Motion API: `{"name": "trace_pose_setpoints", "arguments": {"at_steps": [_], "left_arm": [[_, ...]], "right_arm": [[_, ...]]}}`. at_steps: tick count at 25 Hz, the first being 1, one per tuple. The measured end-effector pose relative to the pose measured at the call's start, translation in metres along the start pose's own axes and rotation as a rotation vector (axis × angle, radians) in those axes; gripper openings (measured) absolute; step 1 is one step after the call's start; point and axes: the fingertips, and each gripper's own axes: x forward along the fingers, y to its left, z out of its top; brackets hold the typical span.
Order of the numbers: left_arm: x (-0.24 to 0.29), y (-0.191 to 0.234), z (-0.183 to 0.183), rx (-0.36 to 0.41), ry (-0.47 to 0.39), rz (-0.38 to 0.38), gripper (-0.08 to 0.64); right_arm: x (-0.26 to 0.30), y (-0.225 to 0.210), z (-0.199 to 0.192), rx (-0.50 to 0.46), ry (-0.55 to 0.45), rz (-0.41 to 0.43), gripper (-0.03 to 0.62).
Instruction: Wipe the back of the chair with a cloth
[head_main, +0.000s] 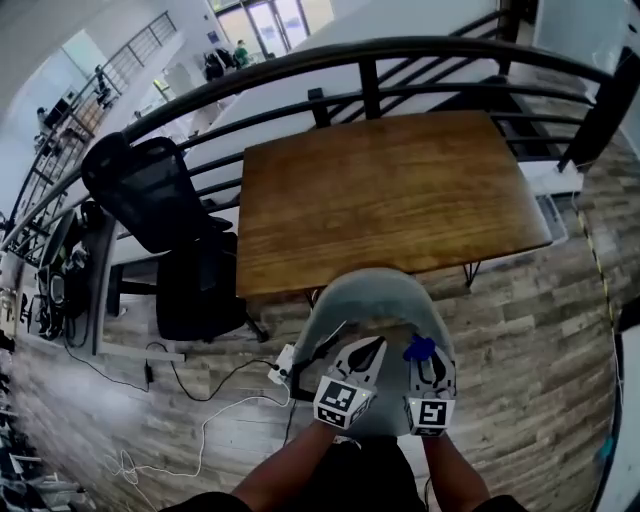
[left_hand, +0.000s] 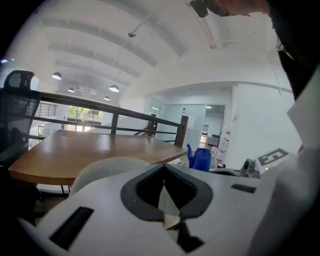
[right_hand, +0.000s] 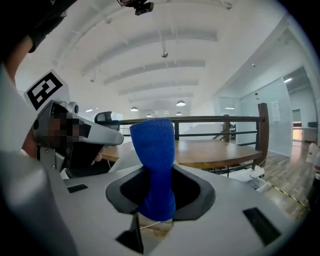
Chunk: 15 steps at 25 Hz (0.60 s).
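Person stands behind the grey chair (head_main: 368, 298), both forearms (head_main: 292, 460) coming in from the bottom edge, side by side, pointing forward over the chair's back.

Left gripper (head_main: 368, 356) sits over the left part of the chair back, tips aimed toward the seat. In the left gripper view its 2 jaws are pressed together at the tips with nothing between them. Whether it touches the chair back, cannot tell.

Right gripper (head_main: 432, 366) is just beside the left one, over the right part of the chair back, roughly parallel to it. Its 2 jaws are clamped on a blue cloth (right_hand: 155, 155). The cloth stands up out of the jaws as a folded strip. In the head view the cloth (head_main: 419, 349) shows as a small blue bunch at the gripper's tip, over the top of the chair back.

Wooden table (head_main: 380, 190) is directly ahead of the chair, which is pushed up to its near edge. Dark railing (head_main: 330, 55) runs beyond the table. Black office chair (head_main: 150, 190) is left of the grey chair, with a white cable (head_main: 215, 415) on the floor between them.
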Motion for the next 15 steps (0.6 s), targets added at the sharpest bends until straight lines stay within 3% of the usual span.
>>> {"name": "trace_pose_setpoints", "arguments": {"at_steps": [5, 15], "left_arm": [[-0.04, -0.004, 0.017, -0.008, -0.041, 0.015, 0.006], [-0.142, 0.021, 0.03, -0.026, -0.113, 0.144, 0.006]], "right_arm": [[-0.007, 0.039, 0.028, -0.046, -0.013, 0.076, 0.12], [-0.034, 0.114, 0.065, -0.086, -0.064, 0.197, 0.12]]}}
